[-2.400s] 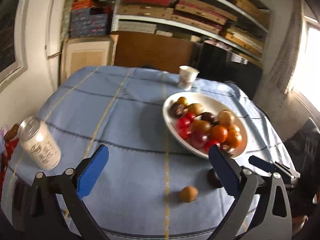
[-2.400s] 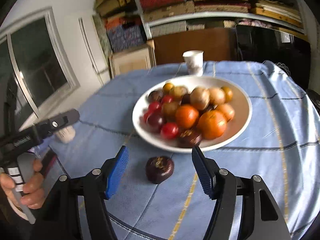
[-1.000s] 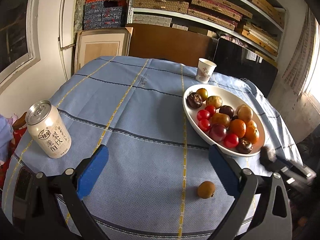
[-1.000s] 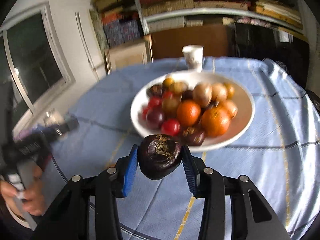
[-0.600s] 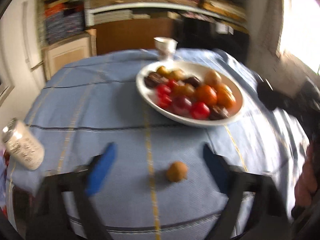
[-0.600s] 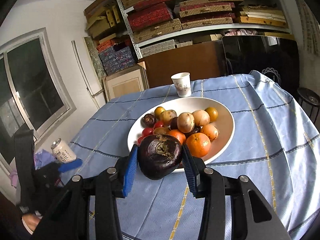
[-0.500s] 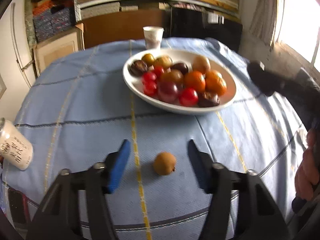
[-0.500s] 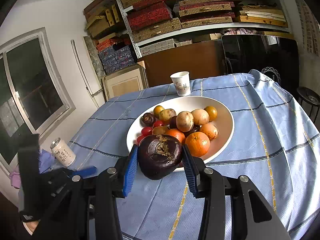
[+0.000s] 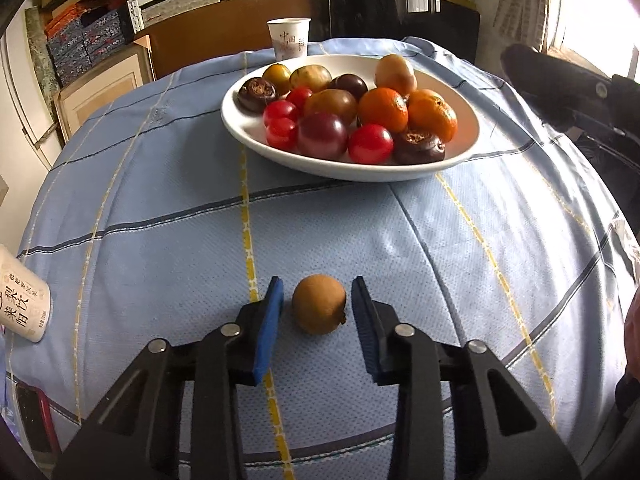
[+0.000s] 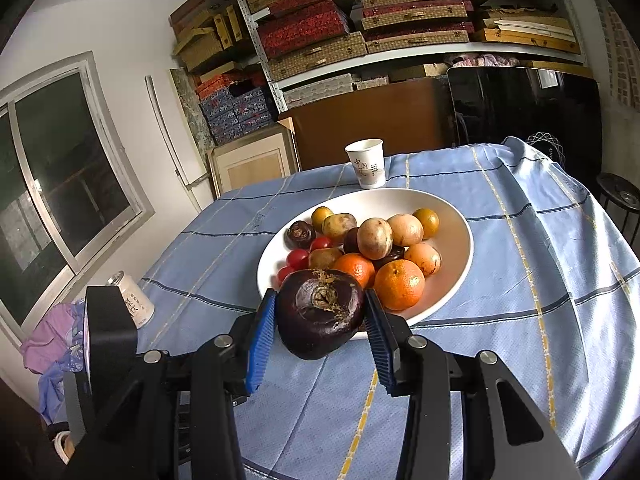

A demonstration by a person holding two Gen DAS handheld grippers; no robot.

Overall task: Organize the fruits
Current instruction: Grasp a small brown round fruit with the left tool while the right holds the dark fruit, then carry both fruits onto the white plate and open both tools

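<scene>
A small brown fruit (image 9: 319, 309) lies on the blue tablecloth (image 9: 160, 240), short of the white plate (image 9: 360, 174) heaped with several fruits. My left gripper (image 9: 317, 282) straddles it, jaws closing, with a thin gap on each side between the blue pads and the fruit. In the right wrist view my right gripper (image 10: 320, 294) is shut on a dark purple fruit (image 10: 320, 316), held in the air before the near rim of the plate (image 10: 466, 240). The right gripper's dark body (image 9: 560, 80) shows at the far right of the left wrist view.
A paper cup (image 9: 289, 38) stands behind the plate. A drink can (image 9: 24, 308) and a red phone (image 9: 32, 416) sit at the table's left edge. A person's hand (image 9: 632, 328) is at the right edge. Shelves of boxes (image 10: 400, 20) line the wall behind.
My left gripper came down and in over the brown fruit, and its jaws narrowed from wide open to just around it. The right gripper keeps the dark fruit and has barely moved.
</scene>
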